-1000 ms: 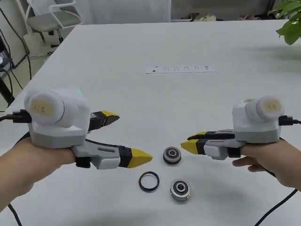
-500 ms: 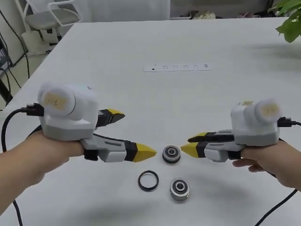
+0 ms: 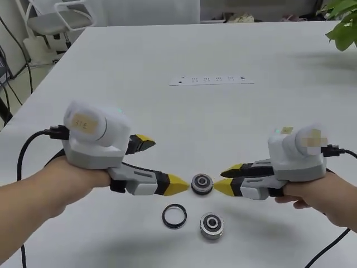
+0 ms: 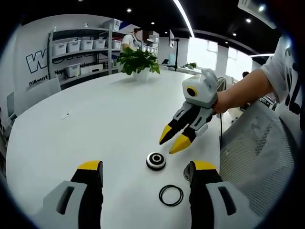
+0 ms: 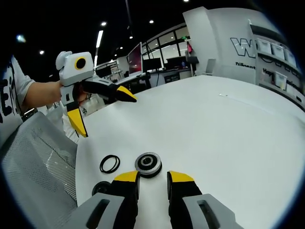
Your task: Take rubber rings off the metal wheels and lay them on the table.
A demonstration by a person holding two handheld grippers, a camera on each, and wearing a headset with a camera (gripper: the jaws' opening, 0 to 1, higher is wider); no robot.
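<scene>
A metal wheel [image 3: 202, 183] with a dark rubber ring on it lies flat on the white table [image 3: 223, 123]. My left gripper [image 3: 162, 162] is open wide, its lower tip just left of that wheel. My right gripper [image 3: 224, 178] is open only a little, with its tips just right of the wheel and nothing between them. A loose black rubber ring [image 3: 174, 215] lies nearer me, beside a second wheel [image 3: 212, 224] with a bare silver rim. The left gripper view has the ringed wheel [image 4: 156, 161] ahead of the jaws. The right gripper view has this wheel [image 5: 148, 163] just beyond the tips.
A flat white strip [image 3: 211, 80] lies mid-table farther away. A chair [image 3: 56, 19] stands off the far left corner and a plant [image 3: 343, 28] at the far right. Cables trail from both grippers near the front edge.
Both grippers have moved inward toward the ringed wheel; the left one's lower tip now sits close beside it. The wheels and the loose ring have stayed put.
</scene>
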